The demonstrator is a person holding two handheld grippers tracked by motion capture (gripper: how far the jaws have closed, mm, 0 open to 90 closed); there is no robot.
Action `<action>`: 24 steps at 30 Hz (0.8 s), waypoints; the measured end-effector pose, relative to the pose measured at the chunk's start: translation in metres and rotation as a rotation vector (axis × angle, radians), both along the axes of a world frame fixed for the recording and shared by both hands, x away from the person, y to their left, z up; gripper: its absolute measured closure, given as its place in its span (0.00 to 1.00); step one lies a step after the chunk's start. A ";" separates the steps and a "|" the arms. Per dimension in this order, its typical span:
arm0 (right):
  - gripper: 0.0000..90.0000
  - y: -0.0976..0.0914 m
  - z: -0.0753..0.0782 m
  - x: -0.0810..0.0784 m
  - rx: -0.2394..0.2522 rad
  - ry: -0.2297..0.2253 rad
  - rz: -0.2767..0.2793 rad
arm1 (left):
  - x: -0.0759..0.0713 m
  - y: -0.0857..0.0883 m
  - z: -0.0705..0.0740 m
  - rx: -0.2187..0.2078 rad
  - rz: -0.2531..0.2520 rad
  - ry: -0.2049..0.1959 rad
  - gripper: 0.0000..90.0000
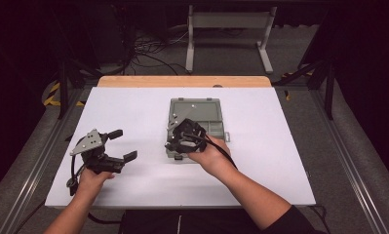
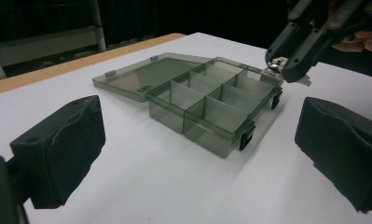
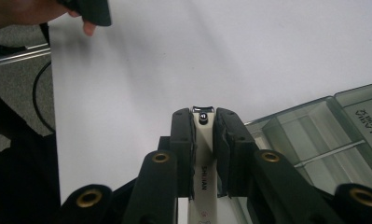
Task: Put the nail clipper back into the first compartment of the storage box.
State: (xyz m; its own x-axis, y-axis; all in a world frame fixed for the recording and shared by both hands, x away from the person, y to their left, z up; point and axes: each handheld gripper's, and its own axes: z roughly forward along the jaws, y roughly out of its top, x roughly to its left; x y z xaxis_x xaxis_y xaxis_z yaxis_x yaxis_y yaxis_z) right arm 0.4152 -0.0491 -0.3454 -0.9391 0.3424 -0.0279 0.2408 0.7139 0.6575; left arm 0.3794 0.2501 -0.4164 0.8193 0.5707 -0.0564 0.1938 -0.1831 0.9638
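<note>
From above, the right tool [image 1: 178, 141] hovers over the near-left corner of the open box with little compartments [image 1: 197, 127] on the white table [image 1: 133, 112]. The left tool [image 1: 115, 145] waits nearby, wide open and empty.

From the left tool, something shiny sticks out of the right tool [image 2: 286, 65].

From the right tool, its jaws pinch a nail clipper [image 3: 204, 154] by its flat sides. It looks small, hard, light and slippery, so hold its middle.

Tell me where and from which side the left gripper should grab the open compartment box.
Grip the compartment box across its near corner wall, coming from the left gripper's own side with open jaws level. The hinged lid lies flat behind, and the right gripper, shut on a nail clipper, hovers by the latch side.
</note>
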 end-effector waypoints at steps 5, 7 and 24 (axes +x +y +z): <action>0.87 0.002 -0.001 0.014 0.011 0.006 -0.029 | 0.000 0.000 0.000 -0.001 0.000 0.001 0.03; 0.87 0.003 -0.001 0.018 0.011 0.004 -0.039 | 0.000 0.000 0.000 0.000 -0.001 0.000 0.03; 0.87 0.006 -0.002 0.056 0.033 -0.010 -0.145 | 0.000 0.001 0.000 0.000 0.001 0.000 0.03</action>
